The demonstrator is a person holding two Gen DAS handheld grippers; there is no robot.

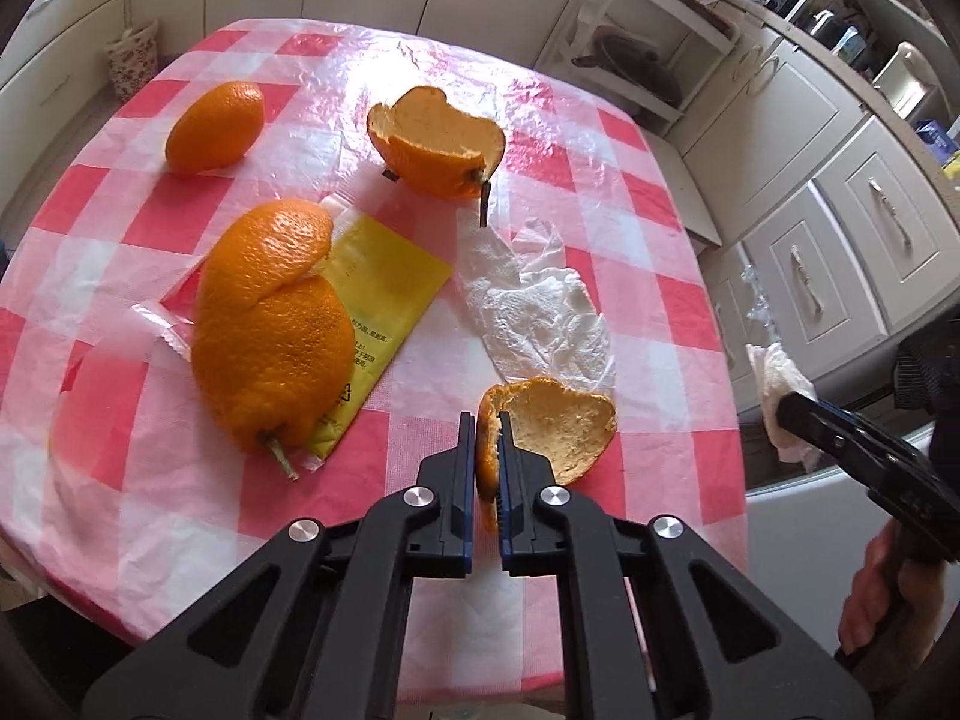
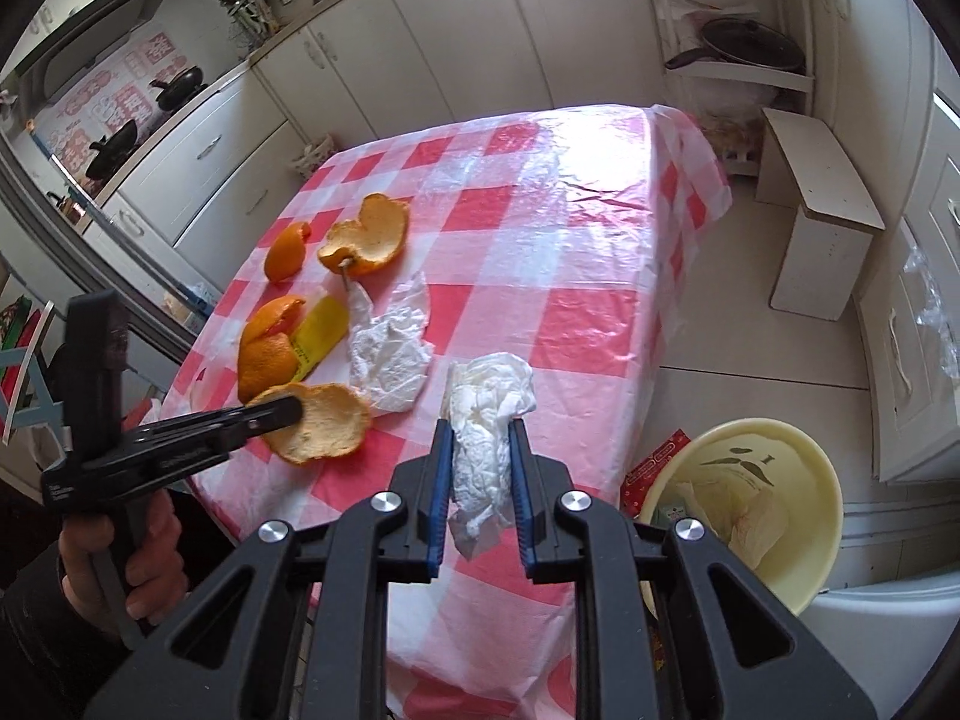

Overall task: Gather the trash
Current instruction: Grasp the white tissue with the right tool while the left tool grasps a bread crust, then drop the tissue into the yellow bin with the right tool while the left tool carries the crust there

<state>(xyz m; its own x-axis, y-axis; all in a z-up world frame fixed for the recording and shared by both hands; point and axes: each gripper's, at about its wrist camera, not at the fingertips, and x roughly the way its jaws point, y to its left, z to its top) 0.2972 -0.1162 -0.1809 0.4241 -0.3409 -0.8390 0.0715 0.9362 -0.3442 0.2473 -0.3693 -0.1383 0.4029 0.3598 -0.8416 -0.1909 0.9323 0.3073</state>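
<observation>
Left gripper clamped on the rim of a curved piece of orange peel at the near edge of the table, jaws nearly together with only the thin rind between them. Right gripper holding a crumpled tissue, jaws a narrow gap apart and squeezing the wad, raised near the table's right edge. Down on the floor to the right, a pale yellow bin with paper already inside.

Still lying on the table: a big peel resting partly on a yellow packet at the left, a half peel with its stem farther back, a smaller peel at the far left, and a flat, wrinkled tissue in the middle.

Peel judged light and fairly stiff, though likely to crack or tear if bent hard; waxy outside, dry pith inside. Best taken by an upturned edge, pinched across the rind. Domed pieces lying skin-up probably slippery from above, so better caught at the rim or the stem end. Tissue soft, nearly weightless, crushable anywhere; best gripped at a raised fold. Packet thin, flat and slick, likely hard to lift off the plastic cloth; best caught at a corner, probably once the peel on it is gone.
</observation>
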